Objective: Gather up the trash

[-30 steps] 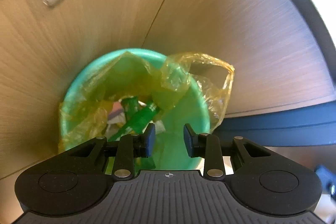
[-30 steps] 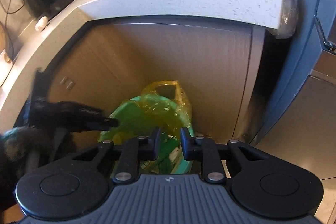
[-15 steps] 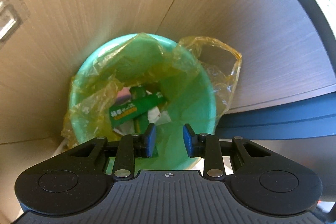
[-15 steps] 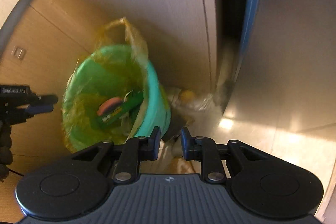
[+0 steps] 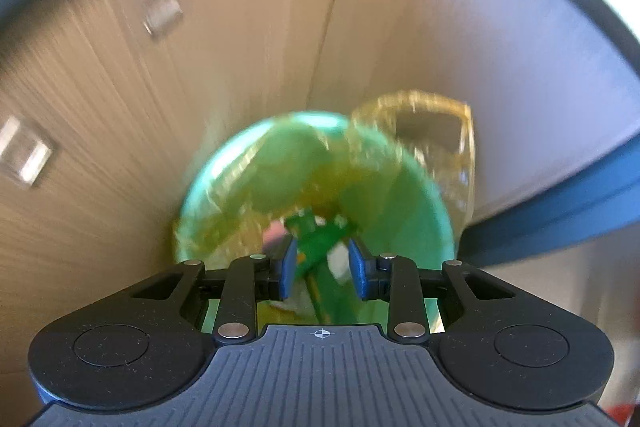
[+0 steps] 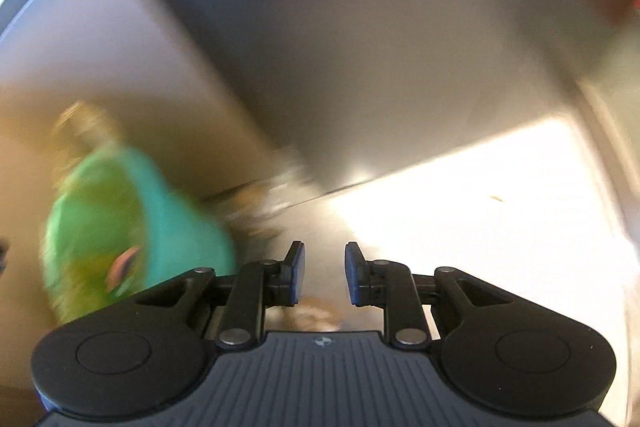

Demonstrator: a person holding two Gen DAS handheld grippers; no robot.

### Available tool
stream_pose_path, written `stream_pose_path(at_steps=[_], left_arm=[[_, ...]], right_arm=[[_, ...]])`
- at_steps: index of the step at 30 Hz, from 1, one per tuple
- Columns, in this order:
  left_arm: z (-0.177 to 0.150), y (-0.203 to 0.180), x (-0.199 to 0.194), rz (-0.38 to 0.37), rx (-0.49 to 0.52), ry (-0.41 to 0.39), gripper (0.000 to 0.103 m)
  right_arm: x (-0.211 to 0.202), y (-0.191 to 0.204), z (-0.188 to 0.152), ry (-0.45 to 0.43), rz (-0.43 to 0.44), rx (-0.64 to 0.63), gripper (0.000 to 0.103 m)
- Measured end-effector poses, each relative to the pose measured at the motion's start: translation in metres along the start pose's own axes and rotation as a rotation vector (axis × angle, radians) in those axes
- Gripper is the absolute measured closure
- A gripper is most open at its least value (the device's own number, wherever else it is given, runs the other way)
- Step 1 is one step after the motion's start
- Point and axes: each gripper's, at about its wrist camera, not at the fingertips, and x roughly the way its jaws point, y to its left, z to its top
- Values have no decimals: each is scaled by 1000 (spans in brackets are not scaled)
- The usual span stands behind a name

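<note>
A teal waste bin (image 5: 208,179) lined with a yellow plastic bag (image 5: 436,131) stands against wooden cabinet doors. Inside it lie a green packet (image 5: 320,239) and some white and pink scraps. My left gripper (image 5: 322,251) hangs over the bin, pointing down into it, open, with the packet showing far below the gap. In the blurred right wrist view the bin (image 6: 180,227) sits at the left with a pink scrap (image 6: 124,261) in it. My right gripper (image 6: 325,255) is over the floor to the bin's right, its jaws apart and nothing between them.
Wooden cabinet doors (image 5: 240,47) with small clear stick-on hooks (image 5: 162,9) rise behind the bin. A blue-grey panel (image 5: 560,203) stands to its right. A grey appliance front (image 6: 360,47) and sunlit floor (image 6: 480,207) fill the right wrist view.
The right gripper has swung away from the bin to the right and lower, rolling as it went, so the bin has slid to the left edge of its view. The left gripper has stayed over the bin.
</note>
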Motion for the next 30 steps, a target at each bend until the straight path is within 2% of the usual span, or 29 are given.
stream_pose_path(at_steps=[2, 7, 9, 12, 14, 16, 19, 24, 27, 29, 30], left_arm=[[-6, -6, 11, -17, 23, 46, 71], [-20, -36, 19, -52, 81, 67, 71], [-25, -51, 15, -65, 98, 49, 71], [-32, -74, 3, -55, 98, -20, 71], [-36, -89, -7, -16, 74, -78, 71], [-44, -106, -21, 11, 50, -137, 71], [-67, -141, -42, 39, 26, -215, 71], [-113, -211, -26, -34, 28, -209, 71], [-142, -250, 5, -95, 32, -169, 71], [-162, -271, 30, -134, 46, -156, 71], [-173, -279, 44, -154, 57, -150, 71]], right_arm=[[-19, -32, -7, -28, -61, 51, 80], [-55, -109, -5, -126, -234, 137, 61], [-58, -138, 2, -151, -262, 176, 60], [-43, -177, 16, -168, -249, 188, 51], [-19, -197, 29, -156, -230, 160, 50], [10, -217, 41, -144, -175, 126, 50], [61, -242, 63, -109, -112, 36, 50], [148, -251, 89, -71, -42, -188, 50], [205, -251, 98, -11, -9, -278, 49], [240, -249, 96, -4, 19, -327, 48], [257, -245, 91, -7, 32, -359, 44]])
